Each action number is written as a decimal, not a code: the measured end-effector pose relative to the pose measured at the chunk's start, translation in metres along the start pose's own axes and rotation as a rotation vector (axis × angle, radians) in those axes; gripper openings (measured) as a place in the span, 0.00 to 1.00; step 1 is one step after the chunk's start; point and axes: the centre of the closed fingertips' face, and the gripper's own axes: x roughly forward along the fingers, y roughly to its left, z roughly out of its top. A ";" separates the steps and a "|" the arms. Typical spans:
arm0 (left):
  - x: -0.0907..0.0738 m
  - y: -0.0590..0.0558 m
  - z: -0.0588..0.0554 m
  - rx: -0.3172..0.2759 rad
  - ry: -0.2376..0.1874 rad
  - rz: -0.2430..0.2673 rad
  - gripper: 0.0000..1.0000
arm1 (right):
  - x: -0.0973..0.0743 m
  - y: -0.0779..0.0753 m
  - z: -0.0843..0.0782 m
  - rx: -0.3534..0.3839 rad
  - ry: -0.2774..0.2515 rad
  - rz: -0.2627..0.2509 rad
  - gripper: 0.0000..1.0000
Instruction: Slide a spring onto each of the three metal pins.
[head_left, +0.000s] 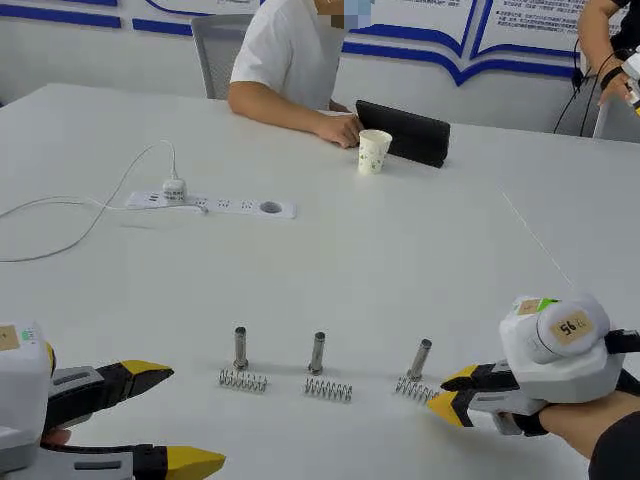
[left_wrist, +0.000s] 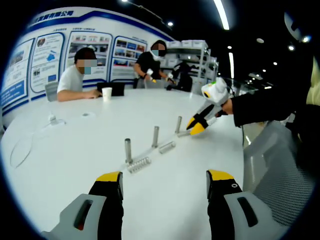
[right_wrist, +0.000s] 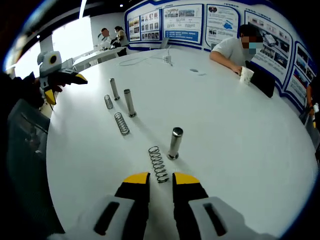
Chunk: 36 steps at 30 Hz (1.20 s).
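Spring 1 (right_wrist: 157, 164): its near end sits right at the tips of the right gripper (right_wrist: 161, 181). The fingers (right_wrist: 136, 180) stand a narrow gap apart, not clamped on the spring (as far as the right gripper view shows). It lies flat on the counter (head_left: 400, 260), just beside the foot of pin 1 (right_wrist: 174, 143), which stands upright and bare.

In the head view this gripper comes in low from the right, a hand wrapped round its body.

Further along the row:
- pin 2 (head_left: 318, 352) is upright, with spring 2 (head_left: 328, 390) flat just in front of it.
- pin 3 (head_left: 240, 348) is upright, with spring 3 (head_left: 243, 380) flat just in front of it.

Both of these springs lie crosswise to their pins, close to the base.

Left gripper (left_wrist: 165, 177): fingers wide apart. It sits low at the left edge of the head view, aimed at the row but well apart from it.

Far half of the counter:
- a white power strip (head_left: 215, 204) with one plug in it and a white cable (head_left: 60, 215) trailing off left
- a paper cup (head_left: 374, 151)
- a dark tablet case (head_left: 403, 131) just behind the cup
- a person in a white shirt (head_left: 290, 60) seated at the far edge, forearm on the counter, hand near the cup
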 end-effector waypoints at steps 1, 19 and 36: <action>0.000 0.000 0.000 0.000 0.000 0.000 0.69 | 0.001 0.001 0.000 -0.008 0.004 0.005 0.19; 0.002 -0.003 -0.001 0.000 0.007 -0.013 0.68 | 0.006 0.002 -0.004 -0.069 0.063 0.057 0.15; 0.004 -0.009 -0.002 0.008 0.015 -0.035 0.66 | 0.007 0.004 -0.007 -0.109 0.120 0.081 0.12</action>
